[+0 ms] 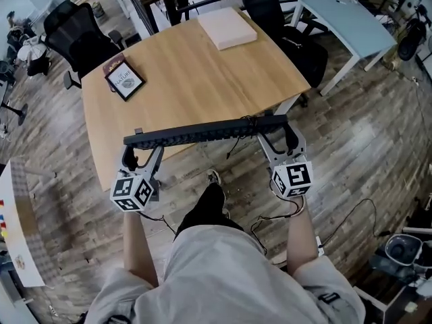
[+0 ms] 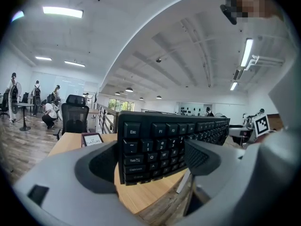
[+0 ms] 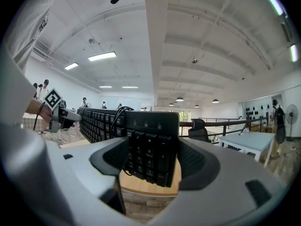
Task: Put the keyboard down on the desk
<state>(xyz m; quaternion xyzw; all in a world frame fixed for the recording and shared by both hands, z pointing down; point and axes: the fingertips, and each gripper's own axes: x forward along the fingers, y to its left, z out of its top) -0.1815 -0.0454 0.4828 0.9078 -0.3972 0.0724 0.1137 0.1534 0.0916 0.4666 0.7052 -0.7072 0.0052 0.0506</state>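
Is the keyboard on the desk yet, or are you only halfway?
Not yet. Done: the long black keyboard is picked up, with the left gripper clamped on one end and the right gripper on the other. In hand: it hangs at the near edge of the light wooden desk, keys facing the person. Still to do: lay it flat on the bare wood and let go.
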